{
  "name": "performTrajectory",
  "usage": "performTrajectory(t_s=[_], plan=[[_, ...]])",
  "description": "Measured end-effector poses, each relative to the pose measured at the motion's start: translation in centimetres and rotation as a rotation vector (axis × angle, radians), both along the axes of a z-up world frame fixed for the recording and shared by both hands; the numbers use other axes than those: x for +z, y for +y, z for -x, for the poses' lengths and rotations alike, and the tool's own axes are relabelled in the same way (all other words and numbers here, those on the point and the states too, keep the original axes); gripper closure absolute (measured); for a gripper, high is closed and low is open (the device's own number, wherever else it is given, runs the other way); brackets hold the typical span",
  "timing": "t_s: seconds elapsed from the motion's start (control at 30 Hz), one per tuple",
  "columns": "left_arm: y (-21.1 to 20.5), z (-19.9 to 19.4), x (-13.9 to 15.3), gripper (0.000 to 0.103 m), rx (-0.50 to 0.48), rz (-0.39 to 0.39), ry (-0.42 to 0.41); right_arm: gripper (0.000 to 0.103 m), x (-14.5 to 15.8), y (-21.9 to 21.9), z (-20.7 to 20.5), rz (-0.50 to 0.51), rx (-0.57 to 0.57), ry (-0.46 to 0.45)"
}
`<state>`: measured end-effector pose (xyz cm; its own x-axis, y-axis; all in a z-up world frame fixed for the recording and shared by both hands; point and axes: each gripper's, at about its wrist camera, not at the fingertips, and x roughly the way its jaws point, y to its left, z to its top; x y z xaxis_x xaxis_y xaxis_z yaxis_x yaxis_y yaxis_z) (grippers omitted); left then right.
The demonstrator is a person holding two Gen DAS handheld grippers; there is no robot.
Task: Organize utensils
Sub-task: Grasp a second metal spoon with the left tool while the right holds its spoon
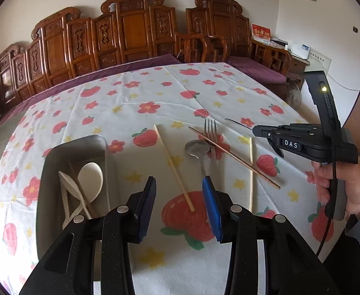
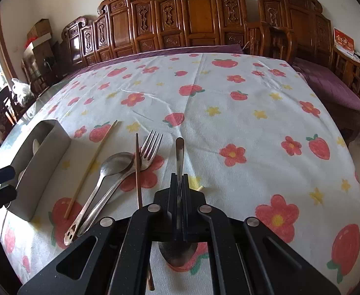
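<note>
My left gripper is open and empty, above the tablecloth beside a grey metal tray that holds two white plastic spoons. Ahead lie a pale chopstick, a metal spoon, a fork, a reddish chopstick and another pale chopstick. My right gripper is shut on a metal spoon, its handle pointing forward and its bowl under the jaws. In the right wrist view the tray, spoon, fork and chopsticks lie left of it.
A strawberry-and-flower tablecloth covers the table. Carved wooden benches with purple cushions stand along the far and right sides. The right gripper and its holding hand show at the right of the left wrist view.
</note>
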<state>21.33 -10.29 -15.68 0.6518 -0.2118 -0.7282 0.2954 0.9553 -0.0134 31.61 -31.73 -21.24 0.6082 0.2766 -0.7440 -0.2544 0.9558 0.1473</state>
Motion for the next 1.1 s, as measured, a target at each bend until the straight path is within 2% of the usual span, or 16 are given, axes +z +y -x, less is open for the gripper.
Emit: performTrajectory(t_s=[0.3,0.63,0.87,1.1], plan=[[-3.6,-4.0,-2.7,0.067,-0.027,-0.007,0.083,0.099,-0.3,-0.8,0.0,-0.036,0.004,0.007],[-5.3,-7.4,-5.6,0.086,-0.022,-0.004,0.171,0.099,-0.1,-0.4,0.1,-0.047,0.018,-0.001],[-5.5,-8.4,-6.8,0.091,-0.009,-0.016,0.216,0.099,-0.1,-0.4,0.1,-0.049,0.018,-0.002],[-5.8,-8.3,-6.9,0.098,-0.011,-0.050,0.200,0.099,-0.1,-0.4,0.1,-0.049,0.018,-0.002]])
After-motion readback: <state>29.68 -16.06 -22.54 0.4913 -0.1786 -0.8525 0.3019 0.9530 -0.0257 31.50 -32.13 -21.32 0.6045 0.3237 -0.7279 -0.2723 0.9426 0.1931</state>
